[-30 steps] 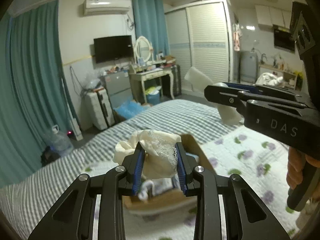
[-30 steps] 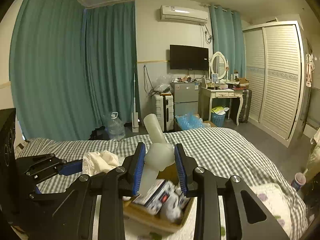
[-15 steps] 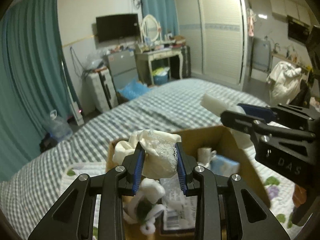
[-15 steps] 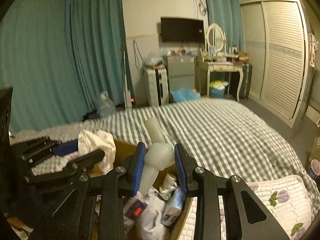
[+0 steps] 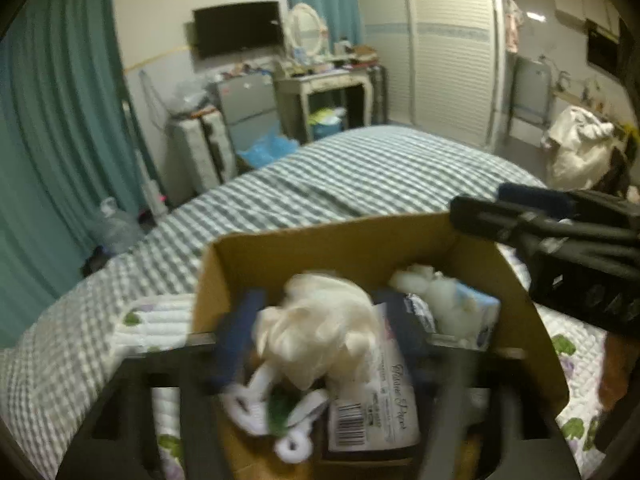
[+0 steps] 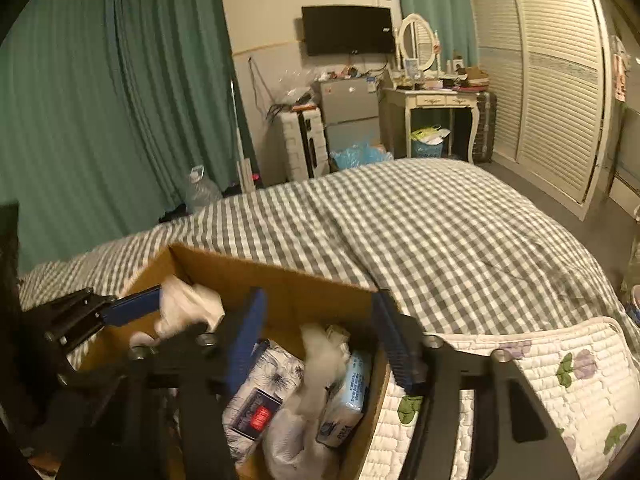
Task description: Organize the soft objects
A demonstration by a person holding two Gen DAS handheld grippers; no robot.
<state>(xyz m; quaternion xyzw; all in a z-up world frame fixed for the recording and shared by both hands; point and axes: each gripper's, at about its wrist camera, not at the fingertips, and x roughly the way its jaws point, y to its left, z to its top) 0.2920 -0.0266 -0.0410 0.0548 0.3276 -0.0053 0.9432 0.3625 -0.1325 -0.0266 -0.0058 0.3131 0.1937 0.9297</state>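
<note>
Released cream cloth between newly spread left hand-held gripper.

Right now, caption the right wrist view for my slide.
Open right tool above box of soft items on bed.

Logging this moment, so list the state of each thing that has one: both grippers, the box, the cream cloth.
Left gripper: open, blurred.
Right gripper: open, nothing between its fingers.
Cardboard box: open-topped, partly filled.
Cream cloth: between the left fingers, over the box.
</note>
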